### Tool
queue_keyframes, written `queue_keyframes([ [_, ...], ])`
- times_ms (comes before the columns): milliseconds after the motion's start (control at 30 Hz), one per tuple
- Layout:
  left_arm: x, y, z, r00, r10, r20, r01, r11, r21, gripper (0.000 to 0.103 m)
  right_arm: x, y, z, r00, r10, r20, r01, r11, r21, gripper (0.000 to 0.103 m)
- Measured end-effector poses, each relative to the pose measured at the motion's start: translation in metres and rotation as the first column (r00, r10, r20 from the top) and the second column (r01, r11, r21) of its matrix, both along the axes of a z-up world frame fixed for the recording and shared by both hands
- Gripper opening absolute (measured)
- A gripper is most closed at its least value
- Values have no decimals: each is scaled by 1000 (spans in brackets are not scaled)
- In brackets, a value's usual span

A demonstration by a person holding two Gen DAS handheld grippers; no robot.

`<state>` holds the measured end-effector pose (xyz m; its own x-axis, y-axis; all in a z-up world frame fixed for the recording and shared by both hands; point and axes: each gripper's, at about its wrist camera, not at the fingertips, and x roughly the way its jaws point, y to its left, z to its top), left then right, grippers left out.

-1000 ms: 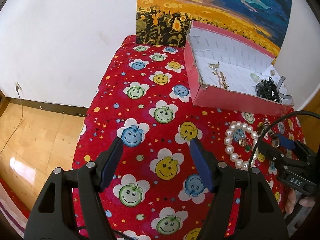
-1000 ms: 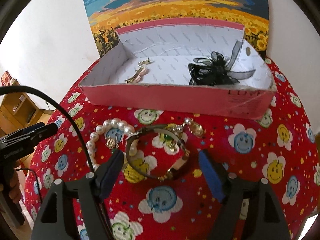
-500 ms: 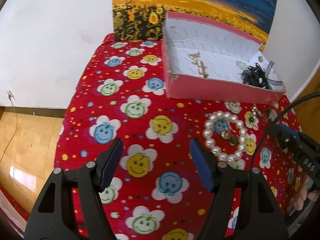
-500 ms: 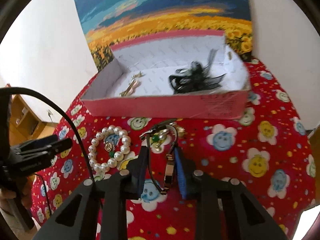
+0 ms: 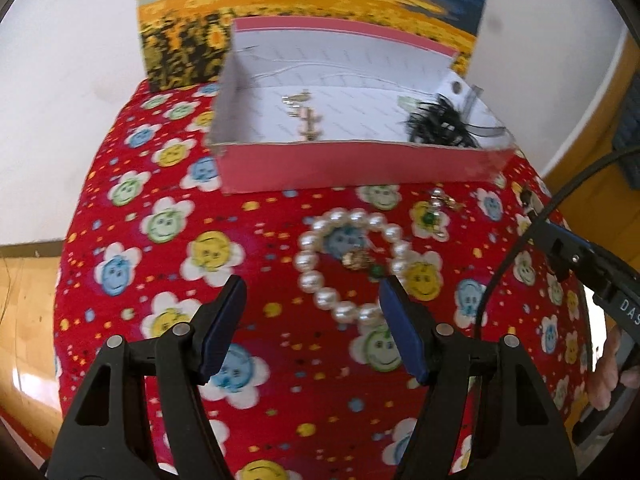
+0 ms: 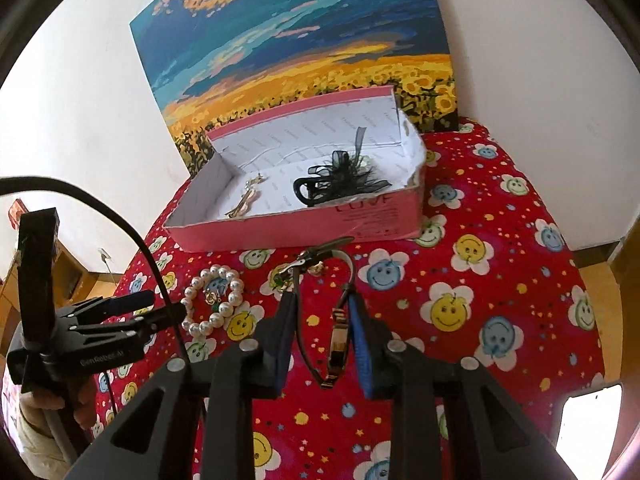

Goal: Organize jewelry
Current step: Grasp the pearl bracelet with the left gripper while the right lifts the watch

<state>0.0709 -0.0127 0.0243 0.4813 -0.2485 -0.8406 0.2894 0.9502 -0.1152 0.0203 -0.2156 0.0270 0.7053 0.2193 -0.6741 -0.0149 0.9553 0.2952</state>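
Right gripper (image 6: 320,320) clamped on dark bracelet (image 6: 340,312): light, springy band, may slip; left gripper (image 5: 312,320) half open, empty, near pearl bracelet (image 5: 352,264)

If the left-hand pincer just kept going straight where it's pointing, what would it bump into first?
Probably the red smiley tablecloth, just left of the pearl bracelet. The left gripper is open and tilts downward; the pink box lies farther on. Depth is hard to judge.
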Motion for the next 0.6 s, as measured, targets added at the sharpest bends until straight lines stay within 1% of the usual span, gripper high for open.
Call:
queue_keyframes([
  [167,3,-16,-3,1000,-30,-6,30,1000,8,67,-3,-6,-1,1000,-8,-1,8,1000,15,29],
  [267,0,-22,-2,998,-58,-1,57,998,-29,67,-4,-9,-3,1000,-11,-4,11,1000,27,29],
  [367,-3,-27,-4,997,-77,-3,76,996,-43,66,-5,-12,-4,1000,-13,-6,13,999,39,29],
  [467,-5,-34,-5,994,-107,14,108,992,-63,64,-4,-12,-5,1000,-10,-9,10,999,45,29],
  [500,-6,-36,-5,992,-120,23,122,991,-62,55,-4,-12,-5,1000,-9,-9,10,999,49,29],
  [533,-6,-39,-6,991,-135,24,136,989,-61,40,-4,-12,-5,1000,-9,-10,10,998,55,29],
  [600,-4,-44,-10,986,-168,9,169,984,-62,26,-3,-13,-5,1000,-9,-10,10,998,59,29],
])
